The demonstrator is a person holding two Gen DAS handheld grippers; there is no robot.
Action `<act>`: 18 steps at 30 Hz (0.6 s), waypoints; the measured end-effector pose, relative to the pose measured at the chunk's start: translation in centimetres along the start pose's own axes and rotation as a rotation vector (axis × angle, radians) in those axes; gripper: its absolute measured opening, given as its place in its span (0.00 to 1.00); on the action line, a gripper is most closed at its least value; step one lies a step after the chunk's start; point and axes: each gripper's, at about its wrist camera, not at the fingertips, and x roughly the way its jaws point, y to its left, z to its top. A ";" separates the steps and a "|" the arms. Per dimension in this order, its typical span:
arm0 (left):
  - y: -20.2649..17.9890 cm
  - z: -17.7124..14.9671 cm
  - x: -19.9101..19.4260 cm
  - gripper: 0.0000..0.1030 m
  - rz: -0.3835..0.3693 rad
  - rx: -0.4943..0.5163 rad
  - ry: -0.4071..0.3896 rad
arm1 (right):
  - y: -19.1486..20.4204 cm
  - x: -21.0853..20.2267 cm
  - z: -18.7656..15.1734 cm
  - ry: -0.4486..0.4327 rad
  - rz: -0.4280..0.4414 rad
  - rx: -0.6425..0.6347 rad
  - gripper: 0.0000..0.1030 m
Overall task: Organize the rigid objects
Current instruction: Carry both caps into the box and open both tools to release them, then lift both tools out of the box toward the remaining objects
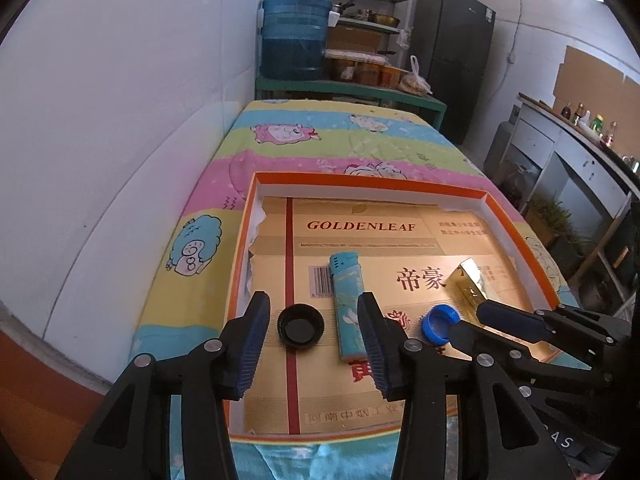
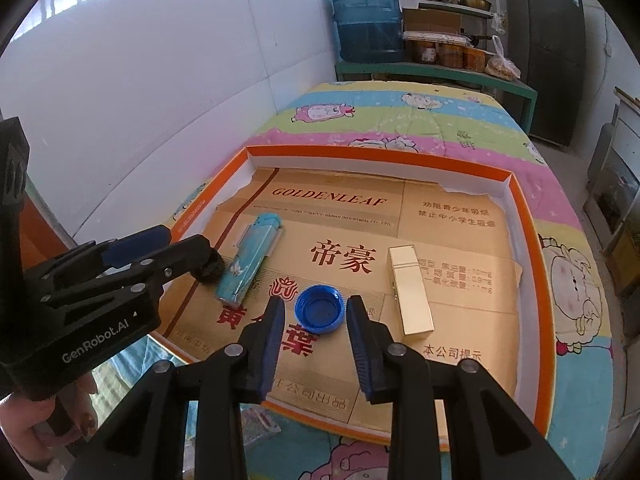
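An orange-rimmed shallow box (image 1: pixel 516 220) (image 2: pixel 524 216), lined with gold cardboard, holds four things. A black cap (image 1: pixel 300 326) lies between the tips of my open left gripper (image 1: pixel 312 308), with a light-blue lighter (image 1: pixel 348 304) (image 2: pixel 250 262) just inside its right finger. A blue bottle cap (image 2: pixel 320 308) (image 1: pixel 440 324) lies between the tips of my open right gripper (image 2: pixel 316 310). A gold lighter (image 2: pixel 412 290) (image 1: pixel 472 284) lies to the right. In the right wrist view, my left gripper (image 2: pixel 180 252) mostly hides the black cap (image 2: pixel 210 270).
The box sits on a table under a pastel cartoon cloth (image 1: pixel 320 136). A white wall (image 1: pixel 120 120) runs along the left. A blue water jug (image 1: pixel 294 36), shelves and a dark fridge (image 1: pixel 452 52) stand behind. A counter (image 1: pixel 576 152) stands at right.
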 end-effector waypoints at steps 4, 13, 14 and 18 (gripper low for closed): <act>-0.2 -0.3 -0.9 0.46 0.001 0.001 -0.005 | 0.2 -0.8 -0.2 -0.008 0.001 0.004 0.31; -0.4 -1.0 -2.8 0.46 0.000 -0.009 -0.015 | 0.7 -2.7 -0.8 -0.025 -0.001 0.005 0.31; -0.4 -1.1 -3.1 0.46 -0.001 -0.010 -0.016 | 0.8 -2.9 -0.9 -0.027 -0.002 0.005 0.31; -0.6 -1.4 -3.9 0.48 -0.006 -0.007 -0.020 | 1.0 -3.9 -1.3 -0.035 -0.006 0.006 0.31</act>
